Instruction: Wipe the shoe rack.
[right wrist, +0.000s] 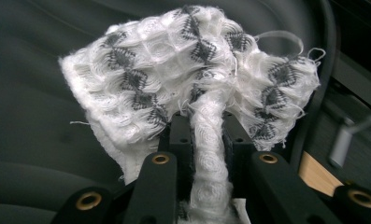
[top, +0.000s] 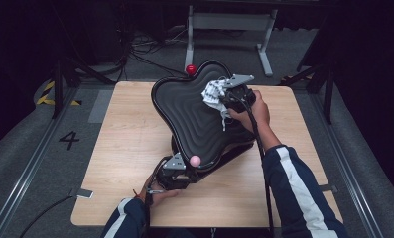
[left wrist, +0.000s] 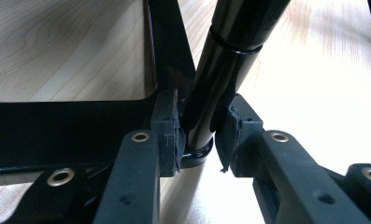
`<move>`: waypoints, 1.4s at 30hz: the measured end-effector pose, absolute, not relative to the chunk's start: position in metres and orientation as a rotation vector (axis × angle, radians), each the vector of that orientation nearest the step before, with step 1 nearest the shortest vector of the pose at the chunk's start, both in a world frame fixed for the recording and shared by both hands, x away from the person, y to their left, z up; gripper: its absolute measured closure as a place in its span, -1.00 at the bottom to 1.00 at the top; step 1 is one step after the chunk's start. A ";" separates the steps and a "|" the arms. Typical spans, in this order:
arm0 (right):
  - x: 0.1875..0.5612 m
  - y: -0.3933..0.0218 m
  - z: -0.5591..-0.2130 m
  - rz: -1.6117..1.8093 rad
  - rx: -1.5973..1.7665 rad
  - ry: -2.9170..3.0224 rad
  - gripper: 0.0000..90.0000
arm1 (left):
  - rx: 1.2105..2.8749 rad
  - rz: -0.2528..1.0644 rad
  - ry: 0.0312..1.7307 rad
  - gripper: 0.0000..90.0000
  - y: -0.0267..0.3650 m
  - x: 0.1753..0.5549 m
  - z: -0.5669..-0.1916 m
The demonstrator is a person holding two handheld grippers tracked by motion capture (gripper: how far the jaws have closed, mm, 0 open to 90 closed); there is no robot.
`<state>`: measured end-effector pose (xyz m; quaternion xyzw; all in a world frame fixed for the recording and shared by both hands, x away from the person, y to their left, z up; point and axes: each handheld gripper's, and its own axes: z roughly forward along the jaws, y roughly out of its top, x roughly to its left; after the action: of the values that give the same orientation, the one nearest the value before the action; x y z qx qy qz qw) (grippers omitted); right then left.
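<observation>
A black wavy-surfaced board (top: 194,114) stood tilted on its stand in the middle of the wooden table (top: 120,148), and everything else sat around it. The right gripper (top: 219,96) was pressed against the board's upper right part, its 2 jaws clamped on a white cloth (right wrist: 192,70) (a waffle weave with dark diamond marks), which lay bunched against the ribbed surface. A twisted strand of that cloth ran down between the pads (right wrist: 181,140). Below the board's near edge, the left gripper (left wrist: 199,140) was pinched around a glossy black post (left wrist: 225,70) of the stand, pads touching it on both sides. A pink ball (top: 195,160) sat at the board's near edge and a red ball (top: 190,69) at its far edge
</observation>
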<state>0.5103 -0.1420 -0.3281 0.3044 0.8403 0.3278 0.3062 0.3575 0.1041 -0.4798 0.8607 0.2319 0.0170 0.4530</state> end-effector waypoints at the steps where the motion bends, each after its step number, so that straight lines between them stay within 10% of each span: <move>1: 0.510 -0.142 -0.328 0.867 0.805 2.224 0.75 | 2.125 0.042 0.573 0.55 0.104 0.357 -0.480; 21: 0.515 -0.160 -0.332 0.829 0.855 2.201 0.76 | 2.131 0.048 0.567 0.55 0.104 0.358 -0.479; 42: 0.458 -0.077 -0.331 0.956 0.506 2.367 0.75 | 2.132 0.045 0.574 0.55 0.104 0.357 -0.479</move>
<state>0.4578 -0.0771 -0.3306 0.1875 0.8767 0.3541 0.2662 0.3570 0.1039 -0.4795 0.8622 0.2322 0.0180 0.4499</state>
